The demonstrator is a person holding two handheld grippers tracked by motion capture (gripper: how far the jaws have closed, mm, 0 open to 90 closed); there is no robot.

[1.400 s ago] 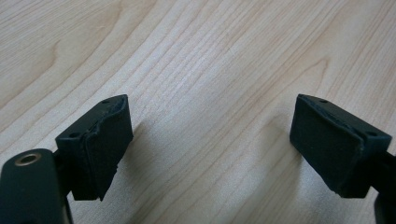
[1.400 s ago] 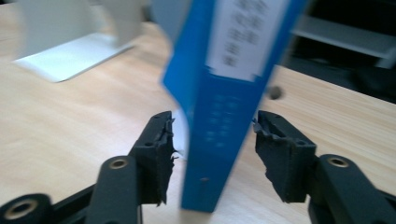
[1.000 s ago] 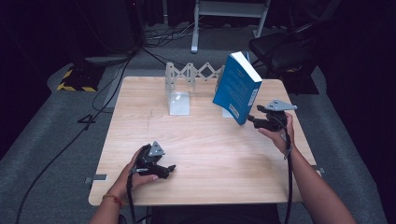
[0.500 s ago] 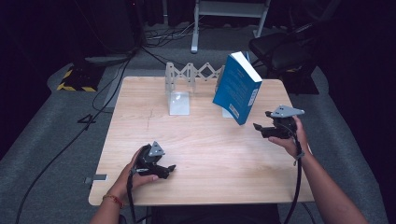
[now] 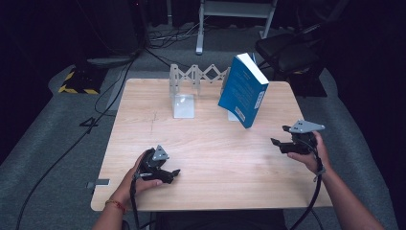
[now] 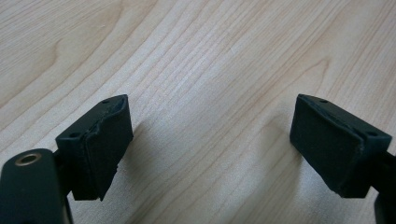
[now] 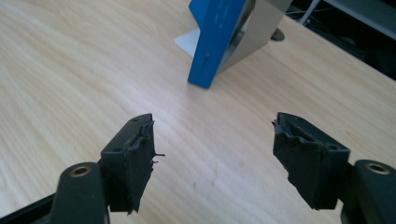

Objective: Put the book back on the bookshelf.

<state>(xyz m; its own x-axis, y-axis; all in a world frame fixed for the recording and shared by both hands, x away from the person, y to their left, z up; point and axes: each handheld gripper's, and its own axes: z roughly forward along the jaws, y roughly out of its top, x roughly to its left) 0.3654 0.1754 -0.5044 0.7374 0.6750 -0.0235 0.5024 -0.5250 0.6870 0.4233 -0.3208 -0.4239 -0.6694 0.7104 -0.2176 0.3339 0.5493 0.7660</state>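
One blue paperback book (image 5: 243,89) stands tilted at the far right of the pale wooden counter (image 5: 215,158), leaning on one of two metal bookends; the other clear-based bookend (image 5: 183,103) stands to its left. Two tools: the left tool (image 5: 173,173) rests near left, wide open and empty; the right tool (image 5: 277,140), near right, well apart from the book, has just been opening, nothing between its jaws.

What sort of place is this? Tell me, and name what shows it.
Probably a lab or recording studio: a bare wooden table on grey carpet, loose cables on the floor, hazard-striped tape, and a blue book leaning on a metal bookend.
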